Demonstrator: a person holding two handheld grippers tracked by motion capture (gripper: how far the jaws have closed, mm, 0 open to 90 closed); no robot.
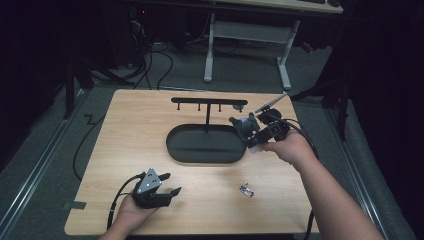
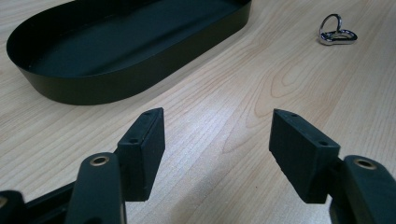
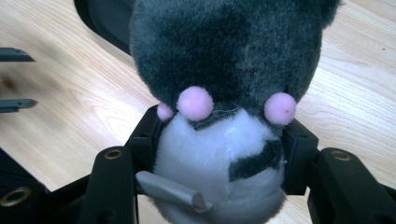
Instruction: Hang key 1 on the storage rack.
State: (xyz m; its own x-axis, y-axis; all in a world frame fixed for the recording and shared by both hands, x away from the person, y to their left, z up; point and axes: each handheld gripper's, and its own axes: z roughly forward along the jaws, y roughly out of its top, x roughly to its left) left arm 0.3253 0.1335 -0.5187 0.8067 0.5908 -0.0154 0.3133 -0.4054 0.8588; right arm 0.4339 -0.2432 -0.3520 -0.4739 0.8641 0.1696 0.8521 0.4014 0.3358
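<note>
— Right gripper [image 3: 219, 154]: what's it doing?

— Clamped on a small grey and white plush toy with pink pom-poms [image 3: 224, 70]. Both jaws press into the white lower part. In the high view the right gripper [image 1: 250, 132] holds the toy [image 1: 245, 125] above the right end of the black oval metal tray [image 1: 177, 150], close to the black T-shaped hanger stand [image 1: 208, 102] that rises from it.

— And the left gripper [image 2: 217, 149]?

— Jaws spread wide, nothing between them. It [image 1: 167, 187] rests low over the wooden counter [image 1: 125, 130] near the front left corner, facing the tray [image 2: 140, 81].

— Anything else on the counter?

— A small shiny silver metal ring clip [image 1: 246, 190] lies on the wood in front of the tray; the left gripper view shows it [image 2: 337, 32] too.
</note>
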